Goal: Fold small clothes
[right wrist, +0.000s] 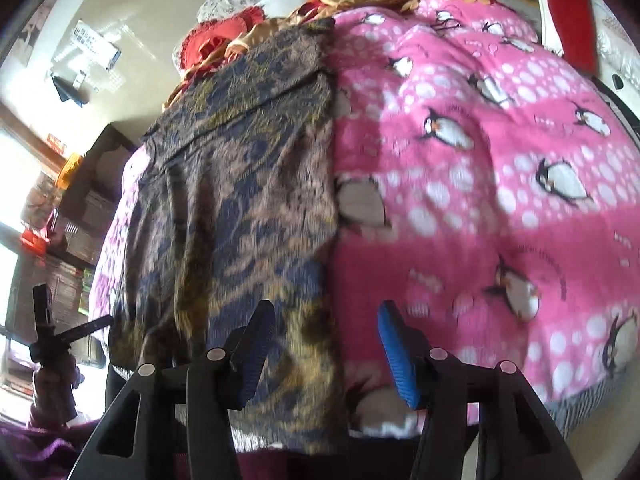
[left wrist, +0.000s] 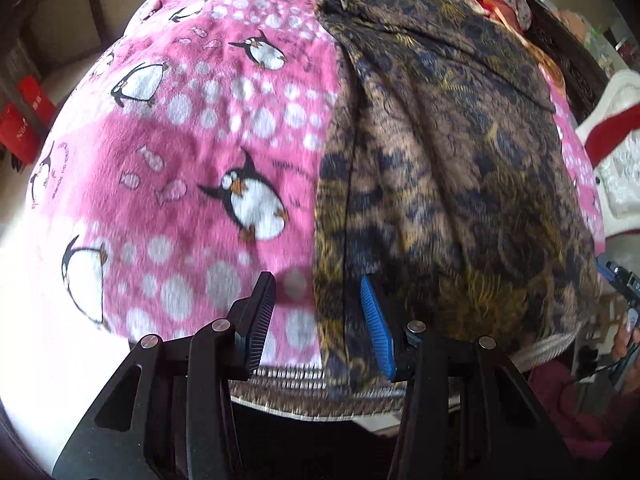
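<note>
A brown garment with a blue and gold pattern (left wrist: 448,152) lies spread flat on a pink penguin blanket (left wrist: 192,152). In the left wrist view my left gripper (left wrist: 320,296) hovers over the garment's left edge near its hem. Its jaws stand apart, and the cloth edge runs under the gap without being pinched. In the right wrist view the same garment (right wrist: 240,184) fills the left half and the blanket (right wrist: 480,184) the right. My right gripper (right wrist: 325,324) is open over the garment's right edge, with nothing pressed between its pads.
Red and gold bedding (right wrist: 224,40) is piled at the far end of the bed. Dark shelves (right wrist: 84,208) stand to the left in the right wrist view. Red boxes (left wrist: 24,112) sit beside the bed. A white and red bed frame (left wrist: 616,152) borders the other side.
</note>
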`<action>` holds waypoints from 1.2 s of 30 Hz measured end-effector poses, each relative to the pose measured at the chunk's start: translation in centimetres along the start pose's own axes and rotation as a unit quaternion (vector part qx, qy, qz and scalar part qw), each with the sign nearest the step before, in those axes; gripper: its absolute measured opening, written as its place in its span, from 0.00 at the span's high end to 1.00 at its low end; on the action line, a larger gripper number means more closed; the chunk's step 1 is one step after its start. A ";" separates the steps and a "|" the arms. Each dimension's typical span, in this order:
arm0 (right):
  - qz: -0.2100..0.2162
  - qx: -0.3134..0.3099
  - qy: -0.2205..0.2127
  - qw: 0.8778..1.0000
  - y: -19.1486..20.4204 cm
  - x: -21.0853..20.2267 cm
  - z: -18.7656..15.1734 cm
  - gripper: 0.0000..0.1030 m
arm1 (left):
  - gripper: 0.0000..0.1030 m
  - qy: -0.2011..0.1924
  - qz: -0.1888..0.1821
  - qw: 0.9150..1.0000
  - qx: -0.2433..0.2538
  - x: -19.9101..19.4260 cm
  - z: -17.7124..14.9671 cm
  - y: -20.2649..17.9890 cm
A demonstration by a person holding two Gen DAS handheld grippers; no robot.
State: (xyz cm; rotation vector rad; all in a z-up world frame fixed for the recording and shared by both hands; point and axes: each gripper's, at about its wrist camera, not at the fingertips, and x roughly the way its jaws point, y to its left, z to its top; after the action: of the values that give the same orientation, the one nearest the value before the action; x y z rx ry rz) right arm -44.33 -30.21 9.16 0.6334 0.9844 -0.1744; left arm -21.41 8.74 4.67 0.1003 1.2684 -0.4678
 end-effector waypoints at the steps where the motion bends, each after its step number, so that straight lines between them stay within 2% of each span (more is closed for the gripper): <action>1: 0.000 -0.001 0.001 1.000 0.0 -0.1 -0.2 0.50 | 0.56 0.001 0.000 1.000 0.003 0.0 -0.2 -0.1; 6: 0.013 0.006 0.004 1.000 -0.5 0.0 -1.1 0.50 | 0.50 0.000 0.013 1.000 0.018 0.3 -0.7 -0.7; 13: 0.013 0.010 0.015 1.000 -0.6 0.4 -1.5 0.50 | 0.50 0.008 0.031 0.999 0.032 0.7 -0.9 -1.4; 16: 0.015 0.009 0.011 1.000 -0.3 0.3 -1.4 0.50 | 0.50 0.020 0.014 0.999 0.026 1.0 -0.9 -1.8; 21: 0.016 0.004 0.009 1.000 -0.1 0.3 -1.3 0.50 | 0.50 0.040 -0.042 0.998 0.010 1.4 -1.1 -2.3; 24: 0.016 0.004 0.009 1.000 -0.3 0.2 -1.4 0.49 | 0.50 0.043 -0.050 0.998 0.023 1.4 -1.0 -2.4; 28: 0.021 0.007 0.013 1.000 -0.7 -0.1 -1.8 0.45 | 0.50 0.044 -0.076 0.996 -0.025 1.2 -0.5 -1.0; 30: 0.024 0.009 0.012 1.000 -0.8 -0.1 -1.9 0.42 | 0.50 0.041 -0.072 0.996 -0.028 1.3 -0.4 -1.2; 34: 0.031 0.010 0.020 0.999 -0.8 0.1 -2.1 0.42 | 0.48 0.034 -0.037 0.998 0.029 1.7 -0.4 -3.2; 36: 0.032 0.006 0.025 0.999 -0.7 0.3 -2.3 0.42 | 0.47 0.038 -0.030 0.998 0.040 1.9 -0.2 -3.6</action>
State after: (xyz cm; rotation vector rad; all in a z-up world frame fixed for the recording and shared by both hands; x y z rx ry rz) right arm -46.09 -29.42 7.74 0.6817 1.0106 -0.1073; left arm -22.61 5.01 3.46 0.1487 1.3298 -0.5717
